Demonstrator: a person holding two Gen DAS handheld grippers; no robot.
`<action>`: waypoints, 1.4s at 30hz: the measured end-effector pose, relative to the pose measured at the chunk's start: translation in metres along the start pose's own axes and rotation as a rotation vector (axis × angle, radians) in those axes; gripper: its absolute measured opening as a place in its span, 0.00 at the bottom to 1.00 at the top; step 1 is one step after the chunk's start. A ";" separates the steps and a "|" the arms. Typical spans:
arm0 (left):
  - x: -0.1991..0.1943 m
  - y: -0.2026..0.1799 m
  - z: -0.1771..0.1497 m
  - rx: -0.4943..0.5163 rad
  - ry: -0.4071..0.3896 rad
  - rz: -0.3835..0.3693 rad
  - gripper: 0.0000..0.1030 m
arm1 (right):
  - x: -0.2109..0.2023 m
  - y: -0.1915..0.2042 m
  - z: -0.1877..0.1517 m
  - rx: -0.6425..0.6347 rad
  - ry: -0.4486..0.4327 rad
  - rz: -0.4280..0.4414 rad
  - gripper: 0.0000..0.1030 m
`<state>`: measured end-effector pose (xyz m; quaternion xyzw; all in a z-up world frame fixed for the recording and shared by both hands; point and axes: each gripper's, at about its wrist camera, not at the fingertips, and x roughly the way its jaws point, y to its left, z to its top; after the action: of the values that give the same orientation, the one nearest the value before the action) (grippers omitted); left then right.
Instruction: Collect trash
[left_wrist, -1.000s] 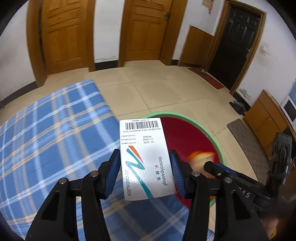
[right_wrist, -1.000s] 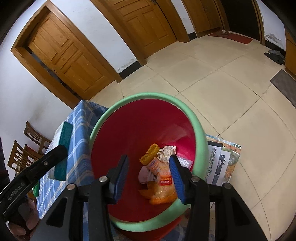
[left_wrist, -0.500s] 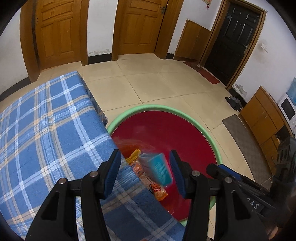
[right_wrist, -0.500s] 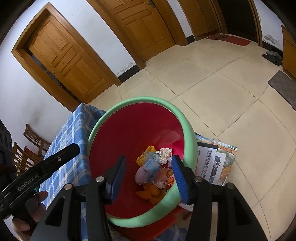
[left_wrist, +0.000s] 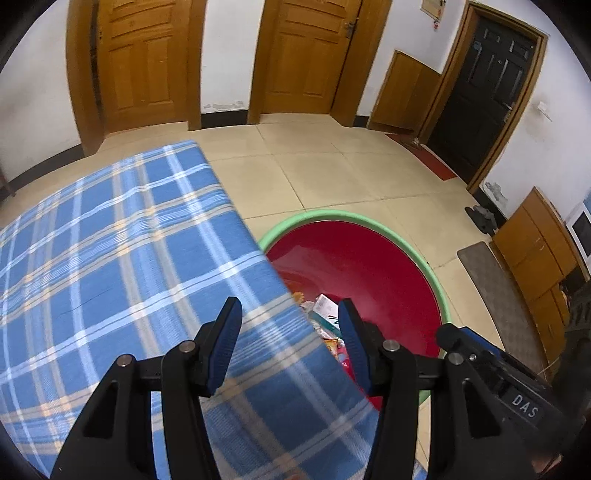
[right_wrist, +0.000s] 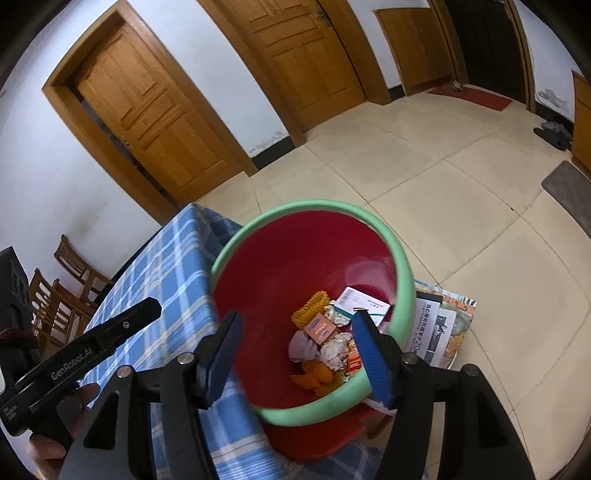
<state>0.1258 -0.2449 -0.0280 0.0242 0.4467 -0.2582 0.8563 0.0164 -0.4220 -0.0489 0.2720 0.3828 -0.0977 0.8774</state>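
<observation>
Both grippers, left (left_wrist: 288, 343) and right (right_wrist: 295, 354), hang spread and empty; medicine box (right_wrist: 360, 303) lies binned, so seek more trash.

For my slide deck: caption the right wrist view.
Open right gripper hovers over red bin holding medicine box and wrappers.

The red bin (right_wrist: 280, 266) mouth stands open; blue-checked table (left_wrist: 110, 258) edge overlaps its left rim.
</observation>
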 end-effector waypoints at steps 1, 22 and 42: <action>-0.005 0.004 -0.002 -0.009 -0.006 0.005 0.52 | -0.003 0.004 -0.001 -0.008 -0.004 0.004 0.65; -0.092 0.069 -0.043 -0.140 -0.096 0.191 0.52 | -0.041 0.087 -0.035 -0.178 -0.036 0.052 0.86; -0.158 0.097 -0.080 -0.206 -0.164 0.334 0.53 | -0.064 0.137 -0.068 -0.294 -0.071 0.096 0.91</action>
<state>0.0367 -0.0725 0.0285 -0.0106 0.3893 -0.0669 0.9186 -0.0180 -0.2726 0.0151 0.1548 0.3485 -0.0082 0.9244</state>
